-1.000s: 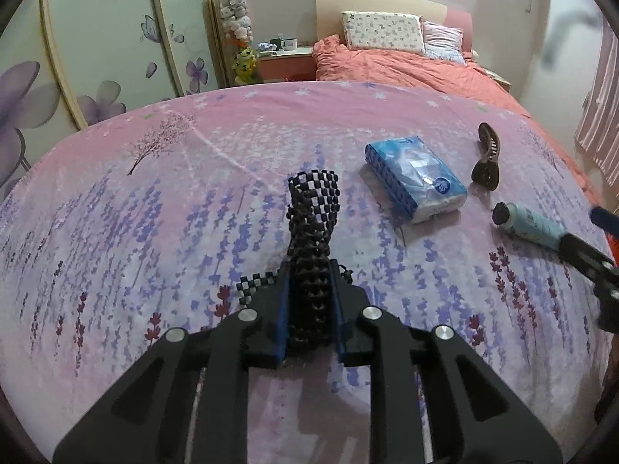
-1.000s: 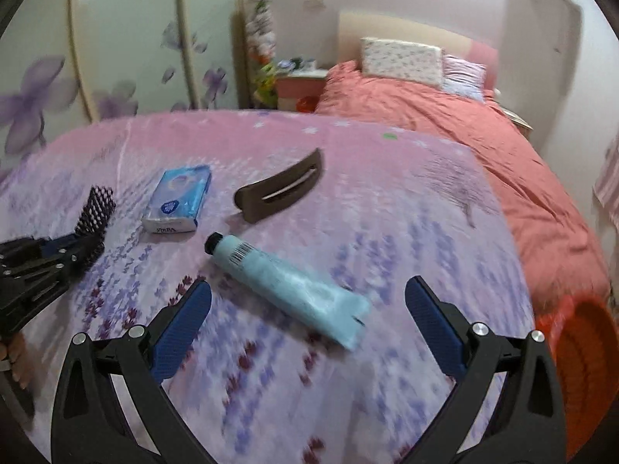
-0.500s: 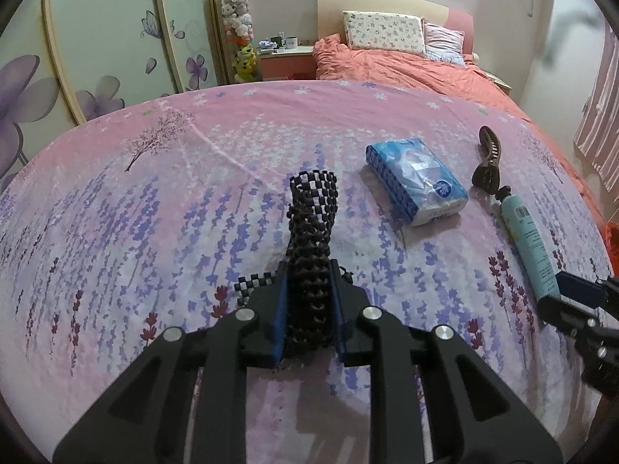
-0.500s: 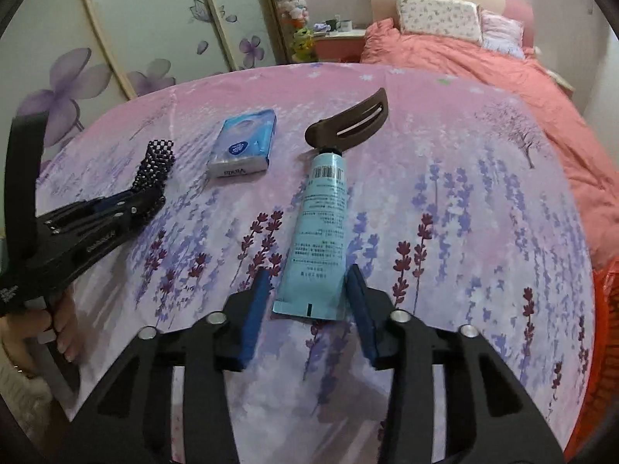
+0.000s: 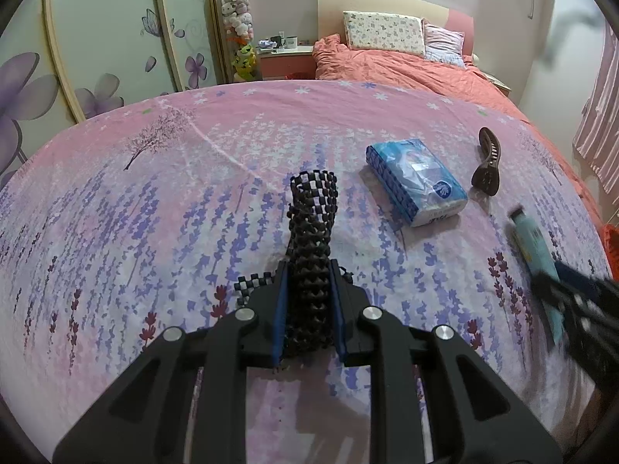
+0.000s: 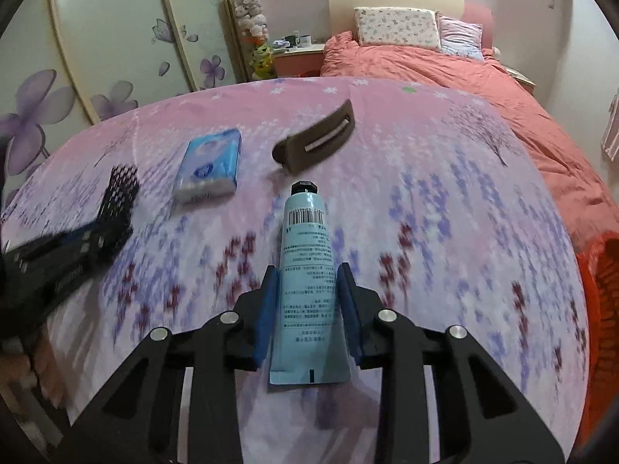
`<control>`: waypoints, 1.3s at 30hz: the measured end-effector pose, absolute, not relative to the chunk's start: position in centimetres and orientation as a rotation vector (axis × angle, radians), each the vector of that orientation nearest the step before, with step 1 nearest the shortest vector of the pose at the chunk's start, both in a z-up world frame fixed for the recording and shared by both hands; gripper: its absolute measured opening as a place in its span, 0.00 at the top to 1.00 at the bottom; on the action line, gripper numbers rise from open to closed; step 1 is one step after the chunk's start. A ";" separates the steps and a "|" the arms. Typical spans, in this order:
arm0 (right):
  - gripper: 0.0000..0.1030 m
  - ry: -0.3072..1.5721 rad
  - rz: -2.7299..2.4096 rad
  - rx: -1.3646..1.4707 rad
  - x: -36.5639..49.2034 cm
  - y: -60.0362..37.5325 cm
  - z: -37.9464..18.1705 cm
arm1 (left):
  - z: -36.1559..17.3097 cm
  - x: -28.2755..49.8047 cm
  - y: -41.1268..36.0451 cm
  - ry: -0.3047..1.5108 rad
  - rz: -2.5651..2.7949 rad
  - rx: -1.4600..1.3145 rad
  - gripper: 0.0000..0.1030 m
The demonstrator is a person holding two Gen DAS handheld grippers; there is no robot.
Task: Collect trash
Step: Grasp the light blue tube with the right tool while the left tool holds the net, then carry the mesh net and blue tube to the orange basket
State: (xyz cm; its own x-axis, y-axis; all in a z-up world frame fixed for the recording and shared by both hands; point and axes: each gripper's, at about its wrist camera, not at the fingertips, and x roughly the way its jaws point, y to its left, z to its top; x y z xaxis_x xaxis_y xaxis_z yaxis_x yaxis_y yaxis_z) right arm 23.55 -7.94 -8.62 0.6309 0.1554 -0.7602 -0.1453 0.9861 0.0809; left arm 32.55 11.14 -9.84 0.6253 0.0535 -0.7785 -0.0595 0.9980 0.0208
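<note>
Two items gripped, none binned.
Your left gripper pinches the beaded band; your right gripper is closing on the cream tube; tissue pack and hair clip remain mid-bed.

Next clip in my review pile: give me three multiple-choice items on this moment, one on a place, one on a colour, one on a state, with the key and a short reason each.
1. Where does the tissue pack lie?
A. Between the black beaded piece and the brown hair clip
B. In the orange basket
C. On the pillow

2. What colour is the tube?
A. Red
B. Light blue with a black cap
C. Yellow

3. What is the left gripper doing?
A. Standing wide open over bare sheet
B. Clamped on the black beaded piece
C. Holding the hair clip

Key:
1 A, the right wrist view shows the pack on the bedsheet between those two.
2 B, its pale blue body and dark cap show between the right gripper jaws, which are closing on it.
3 B, the blue pads press both sides of the beaded piece.
</note>
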 end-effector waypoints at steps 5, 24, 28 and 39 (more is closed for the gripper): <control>0.69 0.870 0.166 0.012 20.9 -8.3 -8.8 | -9.9 32.5 11.3 0.893 0.063 -0.014 0.79; 0.66 0.872 0.092 0.001 25.1 -6.6 -8.9 | -9.7 32.3 12.0 0.890 0.044 -0.059 0.79; 0.66 0.871 0.102 0.022 24.9 -6.6 -8.9 | -9.7 32.2 12.4 0.889 0.036 -0.079 0.79; 0.65 0.870 0.088 0.002 24.5 -6.6 -9.3 | -9.7 32.2 12.7 0.890 0.042 -0.067 0.78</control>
